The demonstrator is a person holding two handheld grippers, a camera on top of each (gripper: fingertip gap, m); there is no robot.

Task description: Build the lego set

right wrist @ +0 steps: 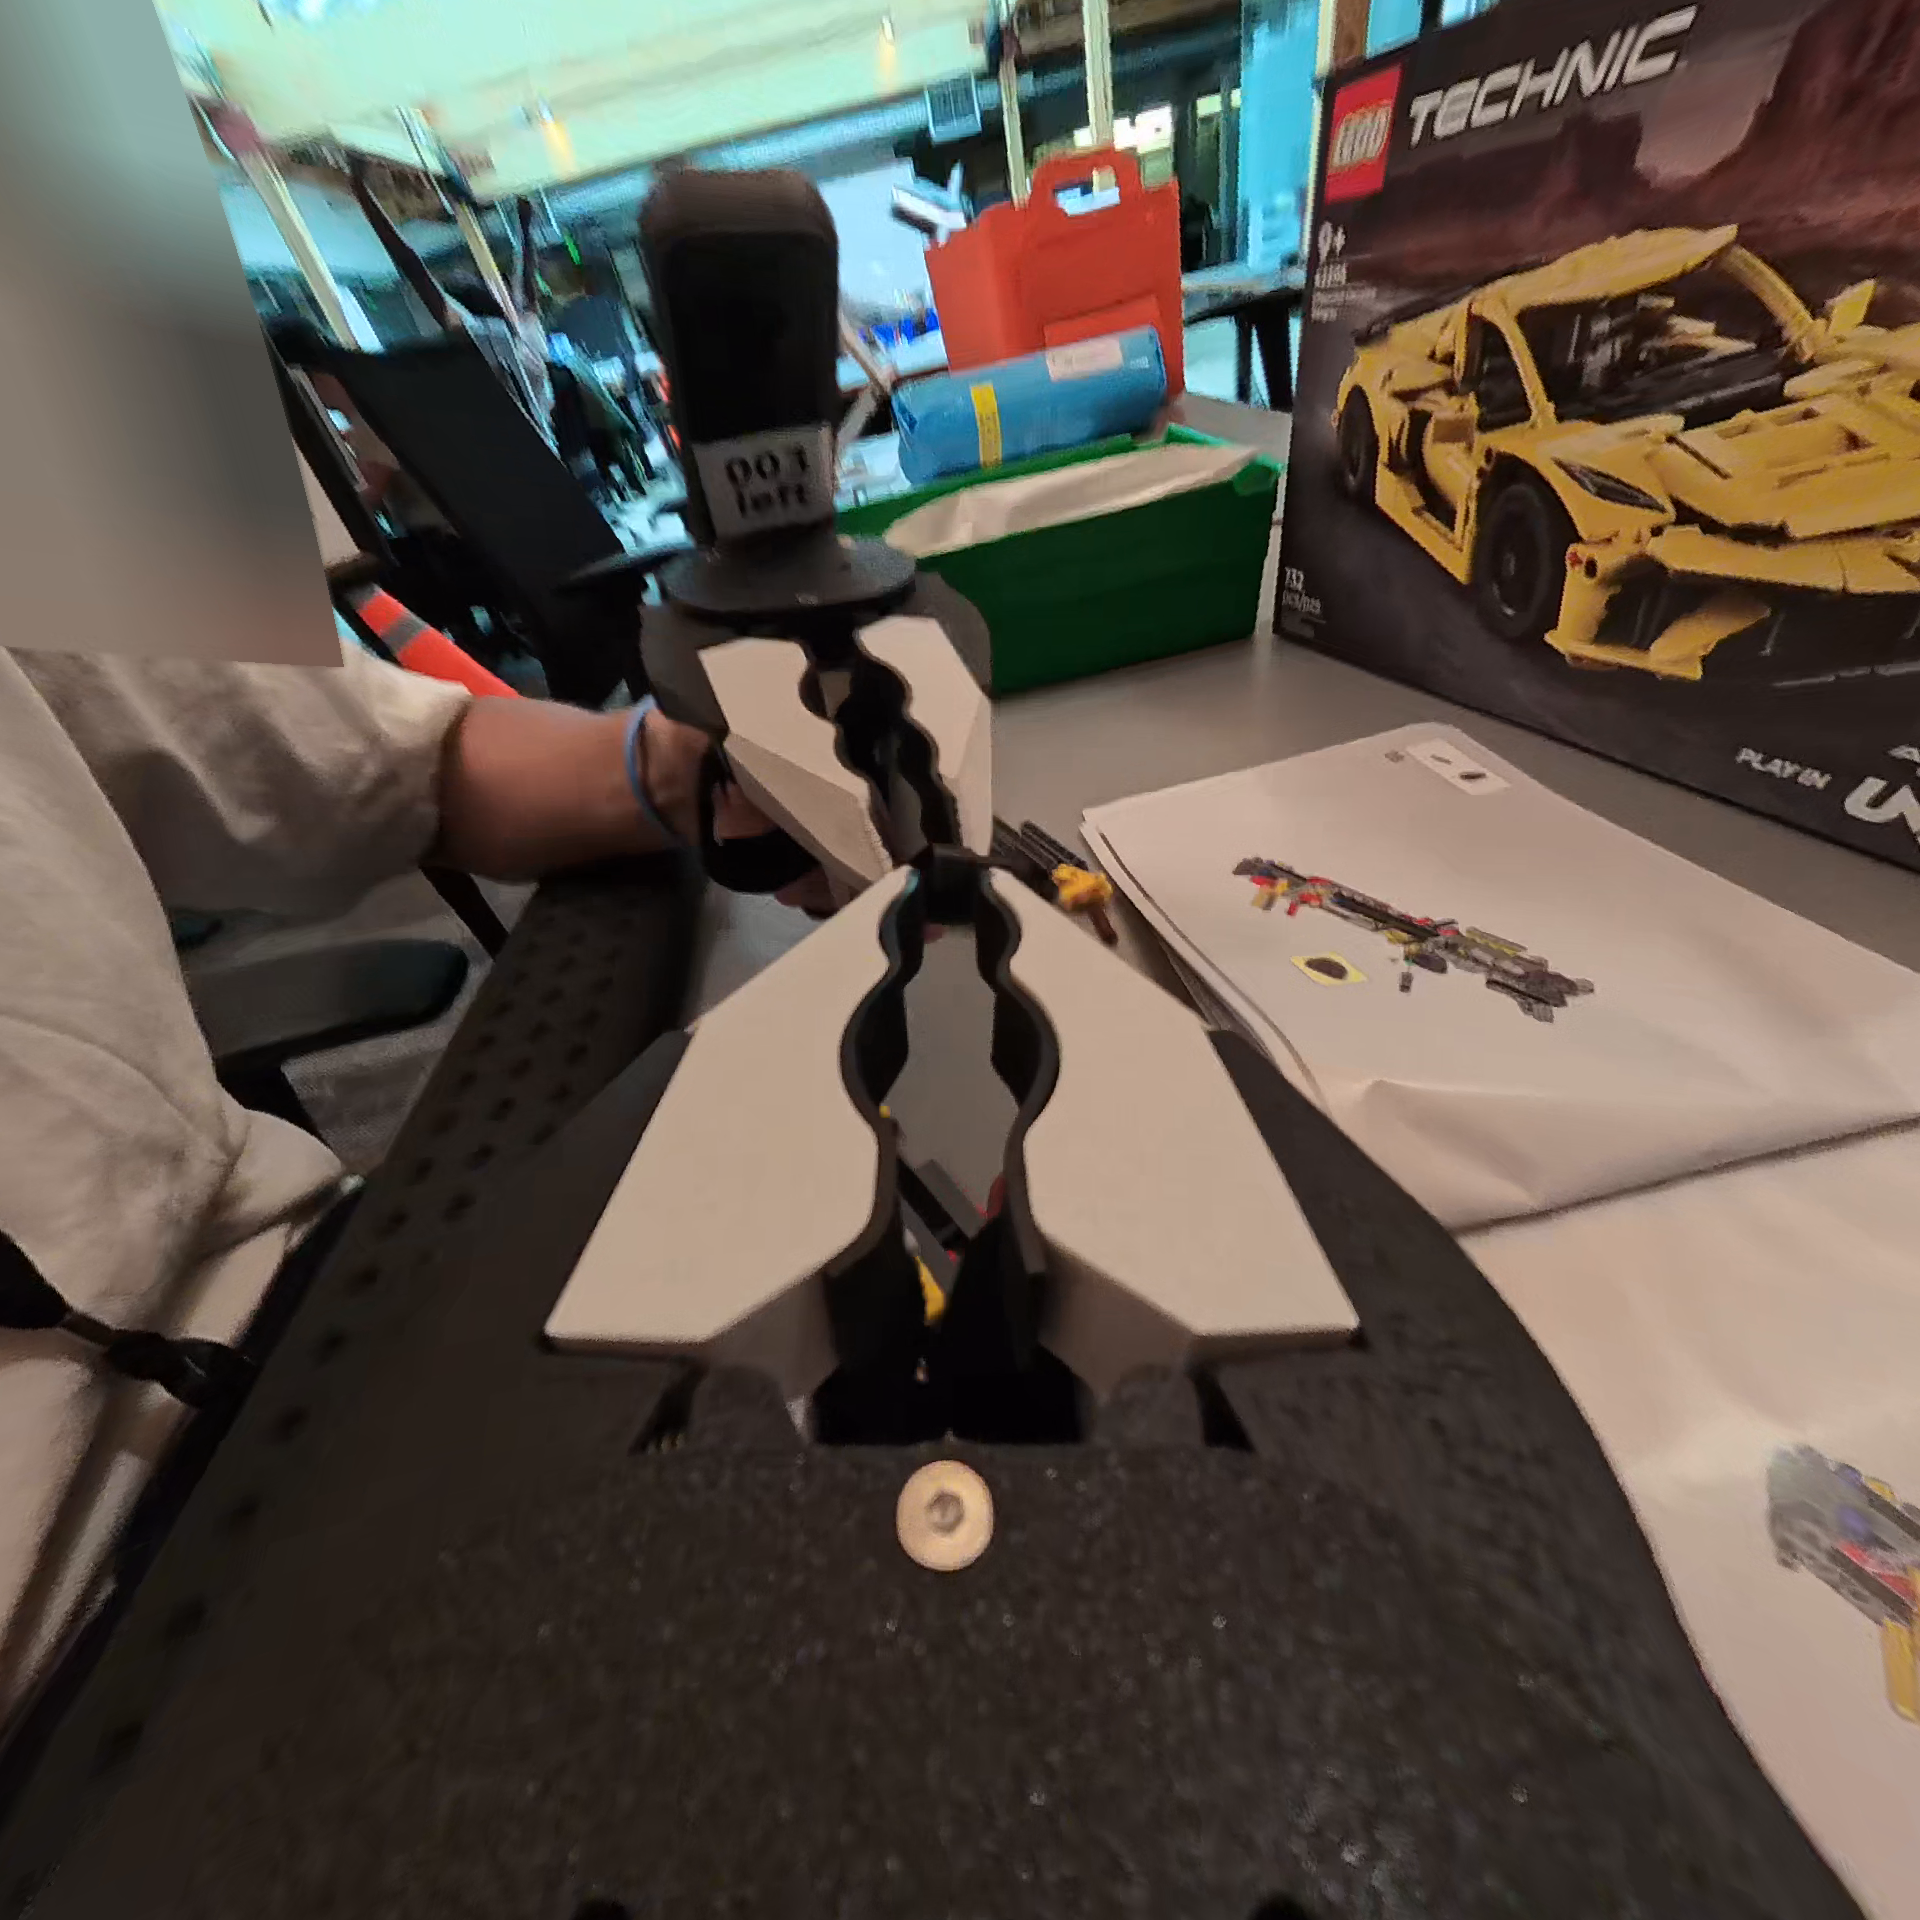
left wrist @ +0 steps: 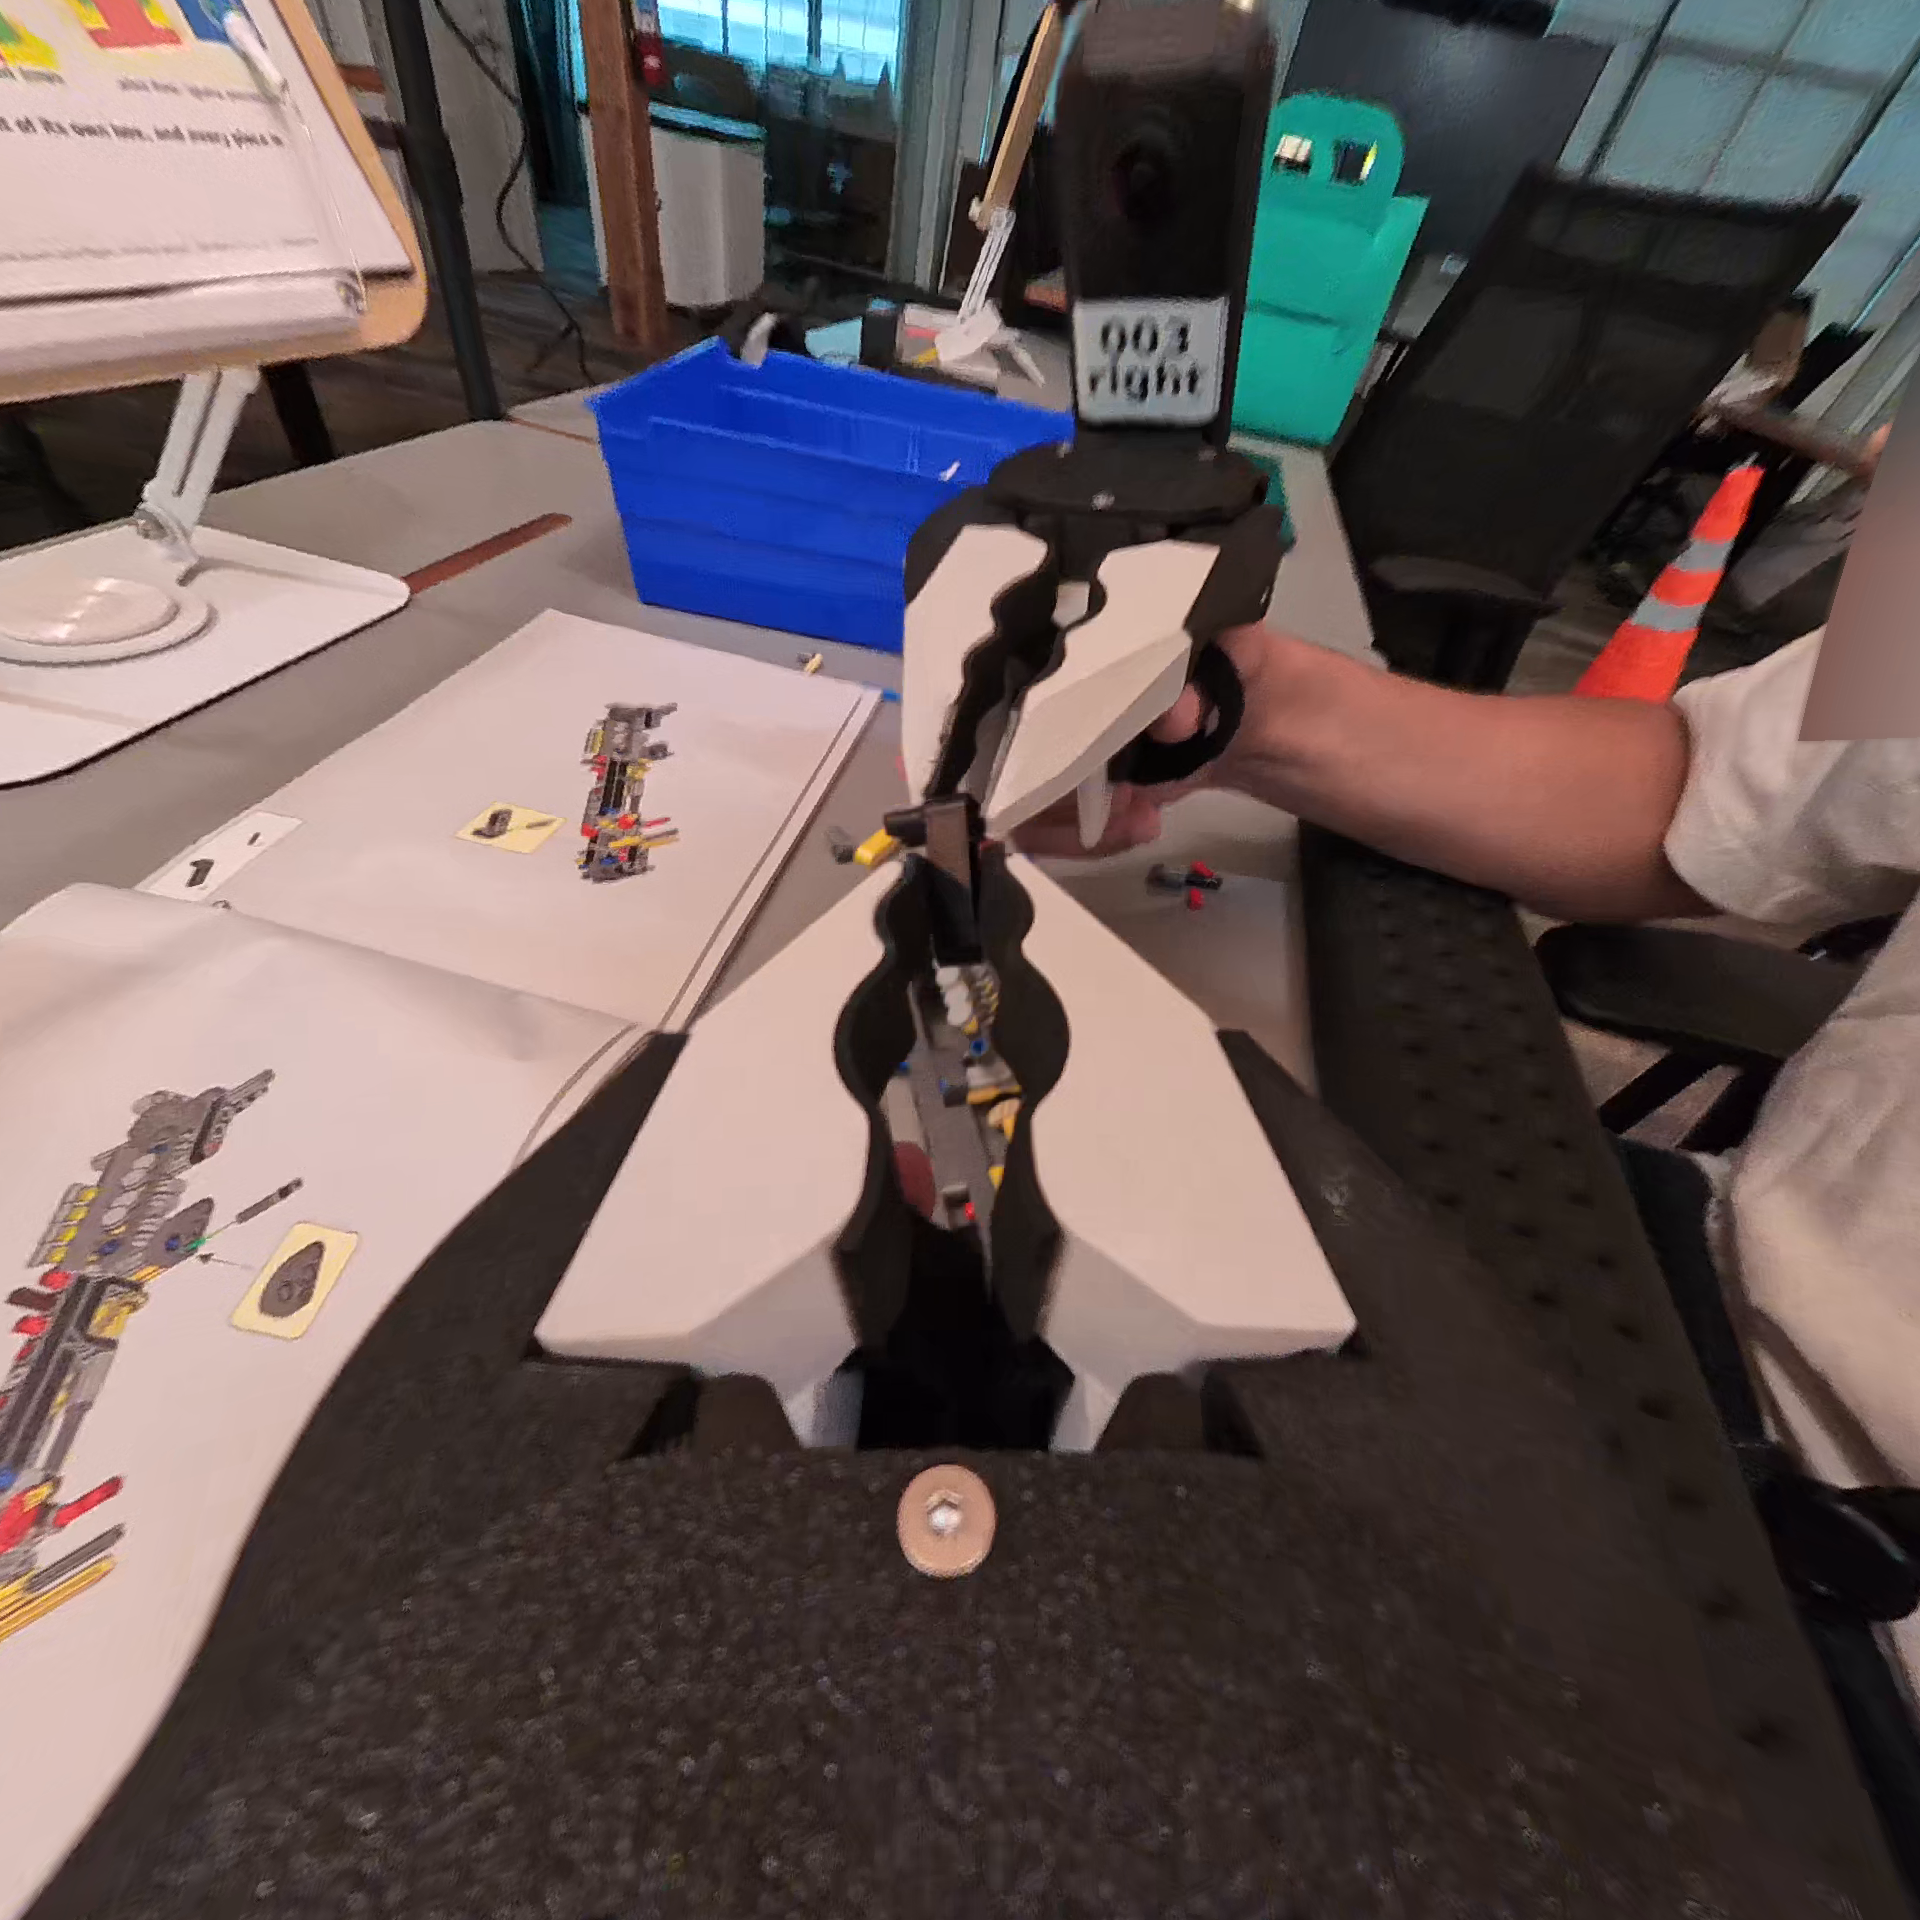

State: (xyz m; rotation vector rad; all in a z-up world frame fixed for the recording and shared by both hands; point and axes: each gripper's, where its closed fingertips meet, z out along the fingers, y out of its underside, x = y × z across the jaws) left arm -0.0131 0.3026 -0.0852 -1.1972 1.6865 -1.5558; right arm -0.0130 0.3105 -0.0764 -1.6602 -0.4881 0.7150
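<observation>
My left gripper [left wrist: 951, 894] is shut on a long grey lego assembly [left wrist: 961, 1101] with yellow, red and blue bits, which runs back between its fingers. My right gripper [left wrist: 951, 821] comes in from the far side, tip to tip with it, and is shut on a small dark piece [left wrist: 951, 847] at the assembly's far end. A yellow part with a black pin [left wrist: 883, 844] sticks out sideways there. In the right wrist view my right gripper [right wrist: 945, 888] pinches the dark piece [right wrist: 945, 878], the left gripper [right wrist: 930, 831] faces it, and the yellow part [right wrist: 1081, 888] shows beside them.
The open instruction booklet [left wrist: 499, 790] [right wrist: 1507, 987] lies on the grey table. A blue bin [left wrist: 790, 488] and a white stand [left wrist: 156, 613] are behind it. The lego box [right wrist: 1610, 416] and a green bin [right wrist: 1122, 592] stand at the back. Loose pieces [left wrist: 1190, 883] lie nearby. My left and right fingertips are right by each other.
</observation>
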